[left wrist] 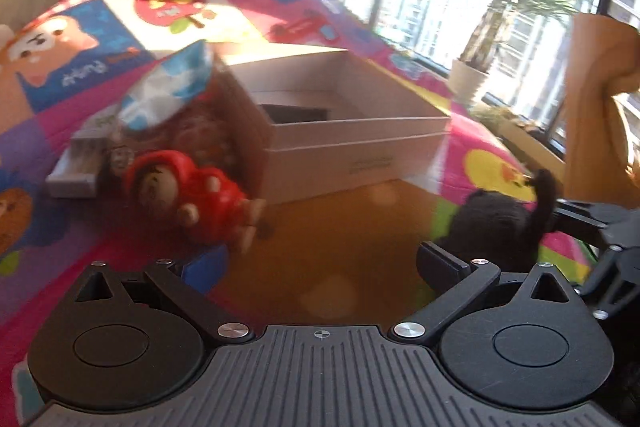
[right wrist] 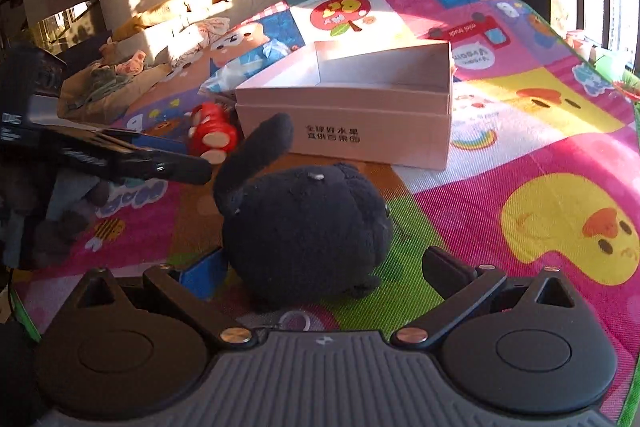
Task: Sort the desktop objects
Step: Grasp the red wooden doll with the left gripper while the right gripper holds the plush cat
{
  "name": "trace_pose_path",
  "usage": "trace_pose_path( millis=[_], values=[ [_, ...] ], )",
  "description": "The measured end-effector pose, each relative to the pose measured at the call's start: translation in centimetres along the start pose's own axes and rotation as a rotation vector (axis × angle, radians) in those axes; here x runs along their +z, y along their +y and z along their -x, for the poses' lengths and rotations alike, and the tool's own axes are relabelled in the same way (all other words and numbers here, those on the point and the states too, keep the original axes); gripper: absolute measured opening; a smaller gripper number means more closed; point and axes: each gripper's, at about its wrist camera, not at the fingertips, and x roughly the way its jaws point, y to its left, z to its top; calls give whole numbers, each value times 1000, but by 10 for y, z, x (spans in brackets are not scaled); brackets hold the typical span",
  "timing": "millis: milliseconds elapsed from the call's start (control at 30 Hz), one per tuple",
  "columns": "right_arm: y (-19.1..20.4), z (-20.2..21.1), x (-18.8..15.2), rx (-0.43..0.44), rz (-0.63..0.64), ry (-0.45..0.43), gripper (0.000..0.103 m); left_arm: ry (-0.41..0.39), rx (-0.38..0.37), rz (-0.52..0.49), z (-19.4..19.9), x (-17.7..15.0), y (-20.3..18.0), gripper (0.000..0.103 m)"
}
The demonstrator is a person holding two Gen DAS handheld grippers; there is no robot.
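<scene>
**Sorting mat: black toy between spread jaws**

Right gripper [right wrist: 320, 267]: jaws wide apart, round black plush toy [right wrist: 308, 227] between them, untouched. White open cardboard box [right wrist: 344, 131] at 12 o'clock. Left gripper [left wrist: 320, 267]: apart, empty; its blurred view alone shows, possibly, a blue-white foil packet [left wrist: 168, 87] at 10 o'clock.

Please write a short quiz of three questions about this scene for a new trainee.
1. True or false: the right tool presses its pads on the black plush toy.
2. Which object lies left of the white box in the right wrist view? A) red doll B) yellow cup
3. Fill in: the white box is ____ on top.

Key: 1 false; 2 A; 3 open
</scene>
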Motion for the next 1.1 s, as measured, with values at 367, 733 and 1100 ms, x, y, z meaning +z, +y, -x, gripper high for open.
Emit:
trace_pose_path(
  millis=[367,733,1100],
  values=[
    [5,-9,-1,17,18,58,103,-33,406,-236,-16,10,19,103],
    [5,-10,-1,17,25,67,103,-11,315,-19,-46,24,53,99],
    [12,-11,-2,-8,75,77,103,-8,311,12,27,-12,6,99]
  ],
)
